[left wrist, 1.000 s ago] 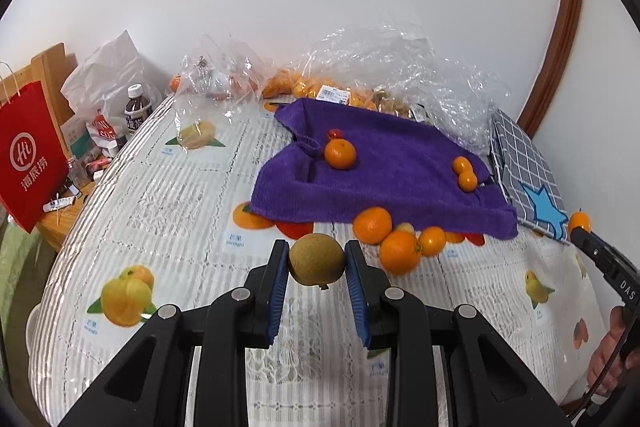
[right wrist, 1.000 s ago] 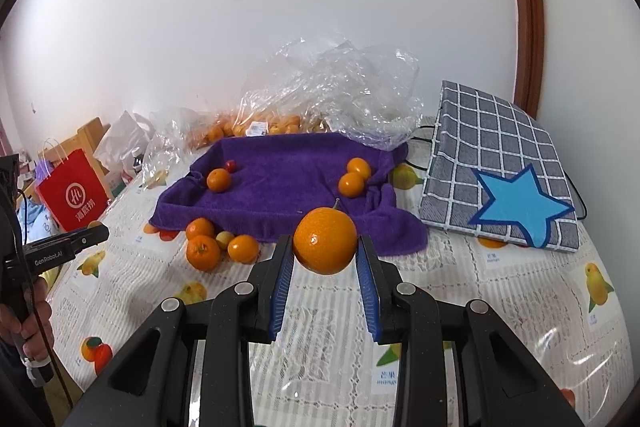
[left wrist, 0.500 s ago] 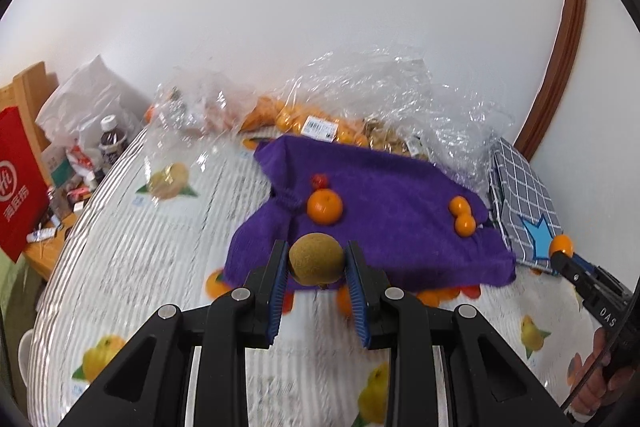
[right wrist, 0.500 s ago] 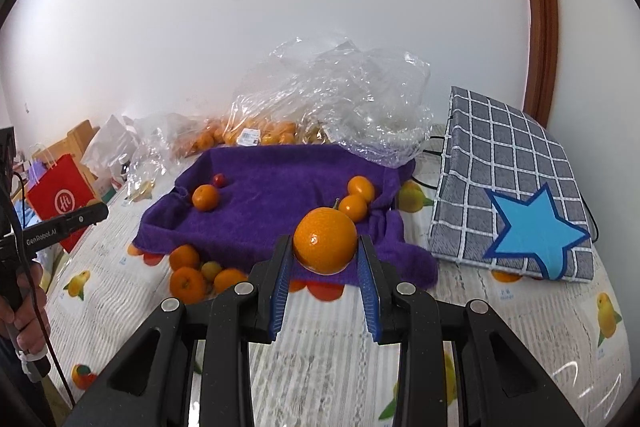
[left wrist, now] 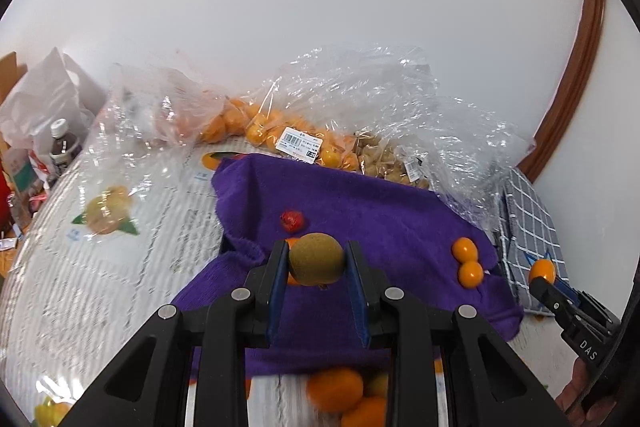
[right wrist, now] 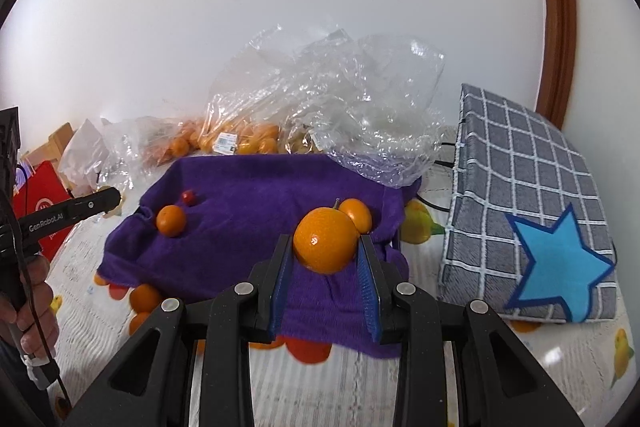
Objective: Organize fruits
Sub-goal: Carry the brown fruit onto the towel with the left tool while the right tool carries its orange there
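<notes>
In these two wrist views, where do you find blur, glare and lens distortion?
Left wrist view: the oranges at the bottom edge are smeared by blur, while the held kiwi is sharp. Right wrist view: glare on the clear plastic bag; the door frame bows from fisheye distortion.

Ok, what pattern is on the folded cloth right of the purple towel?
Grey with a white grid and a blue star on the folded cloth; clearest in the right wrist view.

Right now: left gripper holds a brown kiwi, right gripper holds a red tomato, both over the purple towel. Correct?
Not quite. The right gripper holds an orange, not a red tomato, as the right wrist view shows. The rest stands: the left gripper holds the brown kiwi, both over the purple towel.
</notes>
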Demonstrator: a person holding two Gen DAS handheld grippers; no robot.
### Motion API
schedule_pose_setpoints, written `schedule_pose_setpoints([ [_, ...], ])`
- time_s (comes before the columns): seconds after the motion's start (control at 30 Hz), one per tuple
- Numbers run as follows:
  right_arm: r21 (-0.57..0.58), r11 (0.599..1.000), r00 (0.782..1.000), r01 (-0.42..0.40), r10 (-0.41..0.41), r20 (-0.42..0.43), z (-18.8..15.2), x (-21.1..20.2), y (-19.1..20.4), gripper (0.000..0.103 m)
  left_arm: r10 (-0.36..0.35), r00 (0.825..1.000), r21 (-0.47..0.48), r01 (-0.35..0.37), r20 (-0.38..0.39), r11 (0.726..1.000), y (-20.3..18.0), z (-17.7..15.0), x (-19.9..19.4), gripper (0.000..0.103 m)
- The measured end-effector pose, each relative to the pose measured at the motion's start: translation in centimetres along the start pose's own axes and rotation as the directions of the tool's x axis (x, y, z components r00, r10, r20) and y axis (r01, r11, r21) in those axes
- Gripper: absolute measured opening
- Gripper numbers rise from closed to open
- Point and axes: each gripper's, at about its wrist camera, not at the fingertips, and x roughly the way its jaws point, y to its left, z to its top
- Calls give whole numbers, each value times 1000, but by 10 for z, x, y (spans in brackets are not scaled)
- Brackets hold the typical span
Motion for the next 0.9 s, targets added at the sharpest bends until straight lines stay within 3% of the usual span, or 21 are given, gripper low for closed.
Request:
schedule_pose_setpoints([
  [0.33,27,999,998,-28,29,-47,-15,48,-9,32,7,996,-12,-8,-85,1000,15,-17,46,27],
  [0.9,16,998,991,-61,63,-119,-29,72,-9,32,-20,993,63,27,-113,998,4,-26,57,27],
])
